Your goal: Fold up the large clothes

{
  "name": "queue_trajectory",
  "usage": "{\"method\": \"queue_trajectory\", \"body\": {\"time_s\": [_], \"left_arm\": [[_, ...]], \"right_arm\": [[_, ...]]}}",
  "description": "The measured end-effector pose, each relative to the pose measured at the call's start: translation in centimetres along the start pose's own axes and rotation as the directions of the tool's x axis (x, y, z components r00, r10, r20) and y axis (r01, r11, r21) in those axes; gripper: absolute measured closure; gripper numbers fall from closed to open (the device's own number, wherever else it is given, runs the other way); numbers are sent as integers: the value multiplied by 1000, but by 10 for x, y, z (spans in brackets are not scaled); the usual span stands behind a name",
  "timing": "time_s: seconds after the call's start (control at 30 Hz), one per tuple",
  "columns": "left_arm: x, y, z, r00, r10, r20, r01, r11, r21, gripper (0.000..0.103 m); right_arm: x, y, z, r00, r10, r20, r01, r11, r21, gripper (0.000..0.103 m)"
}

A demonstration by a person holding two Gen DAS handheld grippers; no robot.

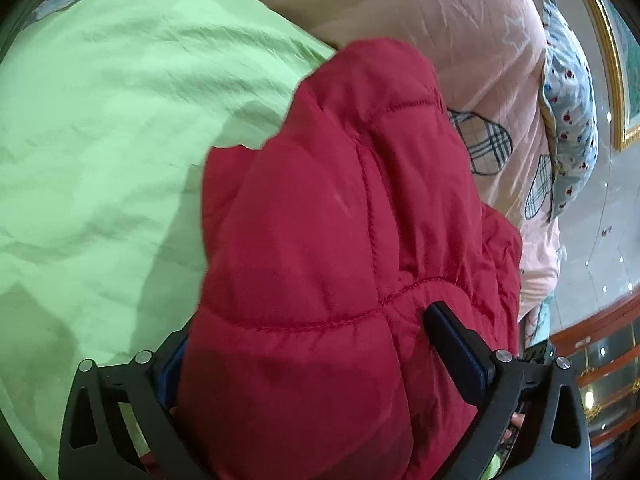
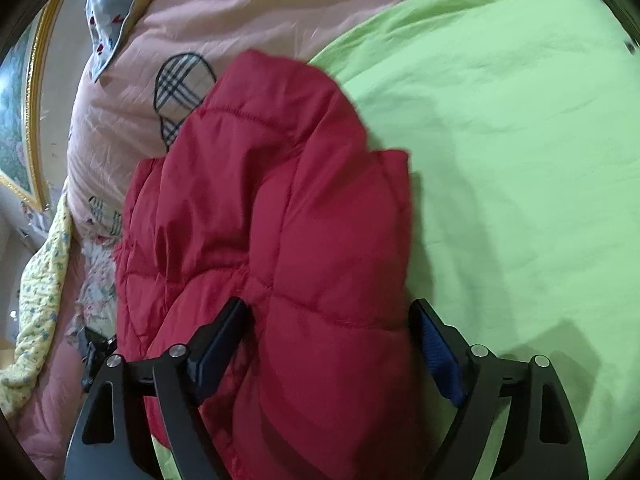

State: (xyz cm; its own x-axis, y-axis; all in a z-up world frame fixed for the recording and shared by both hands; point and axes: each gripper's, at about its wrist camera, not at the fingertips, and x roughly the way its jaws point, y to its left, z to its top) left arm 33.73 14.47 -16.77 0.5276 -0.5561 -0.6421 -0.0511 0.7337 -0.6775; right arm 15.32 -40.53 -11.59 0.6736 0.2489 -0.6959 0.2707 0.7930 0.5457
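**Red puffer jacket held in both tongs over the green bed sheet**

The red puffer jacket [image 1: 320,240] fills the space between the fingers of the left tongs [image 1: 308,344]. Its padded bulk bulges past both blue-padded fingers [image 1: 456,344], which press into it from either side, so these tongs are clamped on the jacket. From there the jacket's long axis runs straight away from the tongs, forward and slightly to the right, ending in a rounded top edge far ahead. Quilted seams cross it sideways, one just at the fingertips and another near the far end.

In the right wrist view the same jacket [image 2: 272,220] sits between the fingers of the right tongs [image 2: 332,320]. The left finger [image 2: 220,340] digs into a fold of fabric and the right finger lies against the jacket's edge, so these tongs also grip the jacket. Here too it stretches lengthwise away from the tongs, leaning a little to the left at its far tip.

Beneath and beside the jacket lies the green sheet [image 1: 100,140] of the bed, to the left of the left tongs and to the right of the right tongs [image 2: 520,160]. Beyond the jacket's far end is a pink quilt [image 1: 440,20] with plaid patches, and past that a blue patterned pillow [image 1: 568,112].
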Motion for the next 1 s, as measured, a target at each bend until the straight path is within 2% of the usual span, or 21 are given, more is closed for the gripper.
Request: {"method": "queue_trajectory", "body": {"time_s": [0.07,0.13,0.23,0.3,0.4,0.6,0.87,1.0], "left_arm": [[4,-3,1,1000,4,-4,-4,1000,16,2],[5,-5,0,1000,-1,-2,1,1000,28,12],[2,-9,-3,1000,-13,2,13,999,39,28],[-2,-13,-4,1000,-22,6,22,999,47,40],[-12,-19,-9,1000,-29,10,29,998,61,50],[-44,-30,-27,998,-57,2,57,995,77,57],[-102,-24,-75,995,-88,-56,92,992,84,58],[-120,-19,-94,992,-86,-88,93,992,81,58]], "right_arm": [[5,1,-1,1000,15,-14,-15,1000,8,19],[6,5,-4,1000,15,-19,-16,1000,-15,23],[3,13,-8,1000,0,-22,-1,998,-60,39],[-2,18,-10,1000,4,-19,-5,997,-74,54],[-10,26,-13,1000,5,-9,-6,997,-77,64],[-37,46,-34,999,35,4,-34,994,-100,69],[-76,51,-83,997,59,-41,-65,987,-150,69],[-89,45,-102,996,73,-59,-81,987,-137,69]]}}
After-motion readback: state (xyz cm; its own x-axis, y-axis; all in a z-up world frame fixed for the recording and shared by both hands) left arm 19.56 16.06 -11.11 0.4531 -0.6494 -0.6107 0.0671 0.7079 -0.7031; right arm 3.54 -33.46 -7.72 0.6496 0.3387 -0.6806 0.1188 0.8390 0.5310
